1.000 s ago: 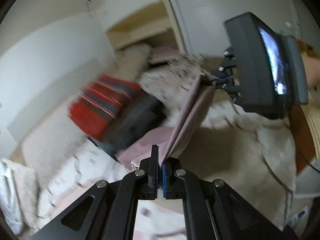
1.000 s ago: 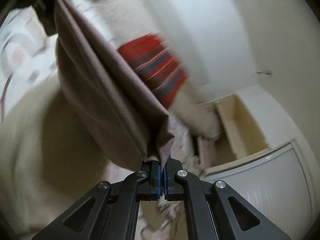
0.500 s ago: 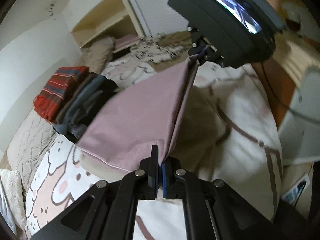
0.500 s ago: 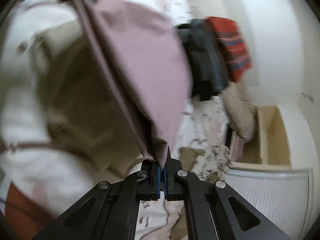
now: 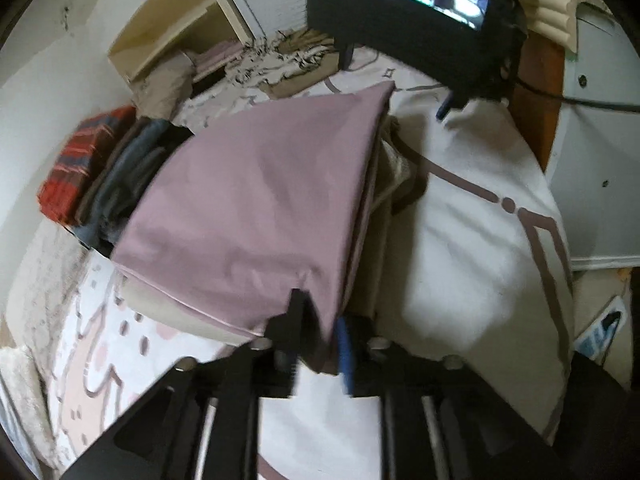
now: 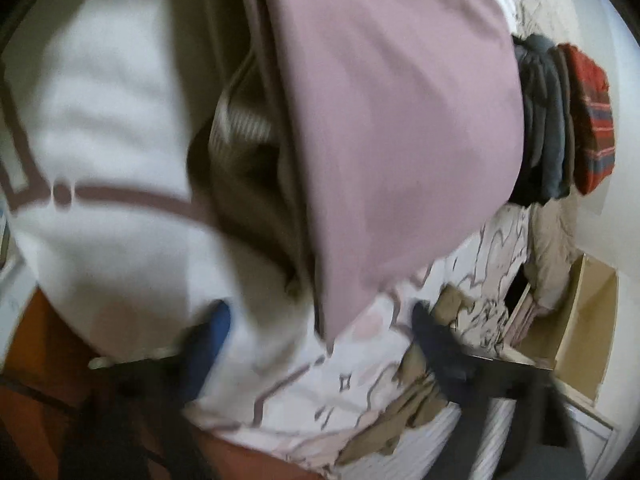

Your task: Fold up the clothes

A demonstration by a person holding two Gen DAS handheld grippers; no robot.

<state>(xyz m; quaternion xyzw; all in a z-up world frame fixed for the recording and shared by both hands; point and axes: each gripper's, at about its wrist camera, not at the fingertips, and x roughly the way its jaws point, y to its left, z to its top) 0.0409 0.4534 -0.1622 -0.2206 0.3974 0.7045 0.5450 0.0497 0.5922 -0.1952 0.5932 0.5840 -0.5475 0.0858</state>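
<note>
A folded mauve cloth lies on the bed, on top of a beige and striped pile. It also shows in the right wrist view. My left gripper is open, its fingers on either side of the cloth's near corner. My right gripper is open wide just past the cloth's far corner, not touching it. The right gripper's body and screen show at the top of the left wrist view.
A stack of folded clothes, dark grey ones and a red striped one, stands left of the mauve cloth, also in the right wrist view. The bed cover is white with brown lines. A wooden shelf unit stands by the wall.
Both grippers lowered the stretched mauve cloth onto the pile and opened, letting go of its corners. The right gripper has drawn back from it.
</note>
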